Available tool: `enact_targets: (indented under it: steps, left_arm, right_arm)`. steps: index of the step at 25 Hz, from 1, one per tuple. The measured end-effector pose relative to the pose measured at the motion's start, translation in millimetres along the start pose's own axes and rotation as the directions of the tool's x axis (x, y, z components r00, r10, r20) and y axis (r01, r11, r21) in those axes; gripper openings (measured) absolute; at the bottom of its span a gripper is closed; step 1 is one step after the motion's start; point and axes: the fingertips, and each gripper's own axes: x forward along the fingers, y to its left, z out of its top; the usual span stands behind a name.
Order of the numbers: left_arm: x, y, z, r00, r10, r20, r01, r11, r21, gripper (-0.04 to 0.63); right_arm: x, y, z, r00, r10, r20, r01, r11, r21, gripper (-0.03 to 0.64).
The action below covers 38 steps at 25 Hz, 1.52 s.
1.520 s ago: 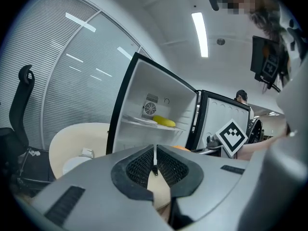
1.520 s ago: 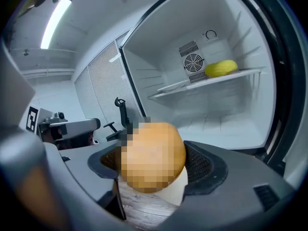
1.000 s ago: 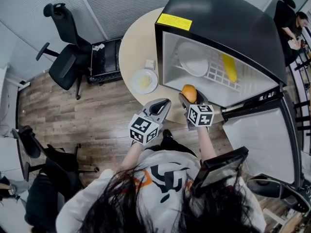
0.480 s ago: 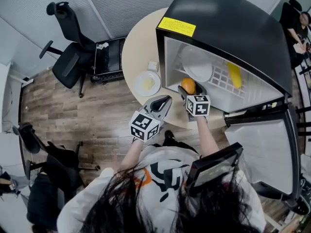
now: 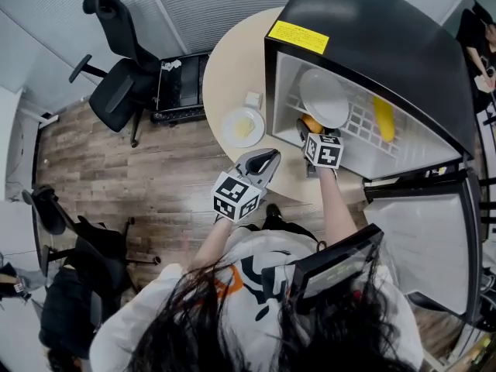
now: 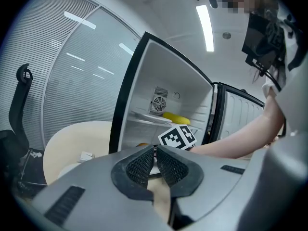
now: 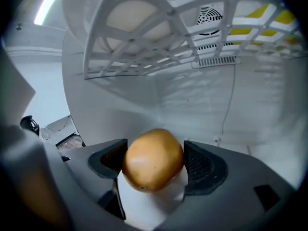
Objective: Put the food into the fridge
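Orange (image 7: 152, 157) is clamped in the right gripper (image 7: 155, 163). Jaws are part-way open, pads pressed on its left and right flanks, fruit bulging above them. The gripper is placed inside the fridge (image 5: 372, 37), in the lower compartment under the wire shelf (image 7: 159, 30). On that shelf a white plate (image 5: 324, 98) is seen just above the orange, with a banana (image 5: 384, 119) further right. Fridge door (image 5: 422, 231) is swung wide at the near right.

Left gripper (image 6: 155, 163) is closed, pads together, nothing between them. It is held outside the fridge, left of the right gripper, over the near edge of the round tabletop (image 5: 232, 68). A second plate (image 5: 242, 127) with something yellow on it and a small white box (image 5: 253, 99) are seen on the tabletop, just left of the fridge.

Key relation for the next move: the compartment floor lies below and ahead of the held orange, the back wall well beyond, the shelf close overhead. The release is therefore judged to call for a small lowering, not a lift — upward clearance is tight. Whether the orange is touching the floor cannot be told from either view. The fruit is near-round with no useful long axis, so rolling after release is the likely risk. Only the right gripper is in position; the left is the nearer one to the second plate, if that counts as food.
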Motion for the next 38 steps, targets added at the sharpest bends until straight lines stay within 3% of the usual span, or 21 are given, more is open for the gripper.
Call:
enact_targets:
  steps: [4, 13, 21, 29, 38]
  left_arm:
    - [-2.9, -1.0, -1.2, 1.000, -0.005, -0.003, 0.005, 1.000, 0.001, 0.012]
    - [-6.3, -6.4, -1.6, 0.999, -0.032, -0.007, 0.032, 0.999, 0.011, 0.012]
    - [-10.2, -18.2, -3.2, 0.998, -0.060, -0.008, 0.060, 0.998, 0.020, 0.012]
    - [-20.9, -21.8, -6.3, 0.998, -0.057, -0.012, 0.057, 0.998, 0.026, 0.012]
    - [-38.6, -30.0, -9.1, 0.998, -0.058, -0.010, 0.058, 0.998, 0.017, 0.012]
  right_arm:
    - [-0.9, 7.0, -3.3, 1.000, 0.013, -0.014, -0.014, 0.999, -0.048, 0.373]
    - [-18.7, 0.6, -4.6, 1.000, -0.009, -0.005, 0.008, 1.000, -0.020, 0.374]
    - [-43.6, 7.3, -4.5, 0.999, -0.010, 0.044, 0.010, 1.000, 0.003, 0.374]
    - [-93.2, 12.0, -8.7, 0.990, -0.002, 0.140, -0.011, 0.996, 0.089, 0.373]
    - [-154.7, 51.3, 1.6, 0.978, 0.063, 0.200, -0.071, 0.997, 0.031, 0.372]
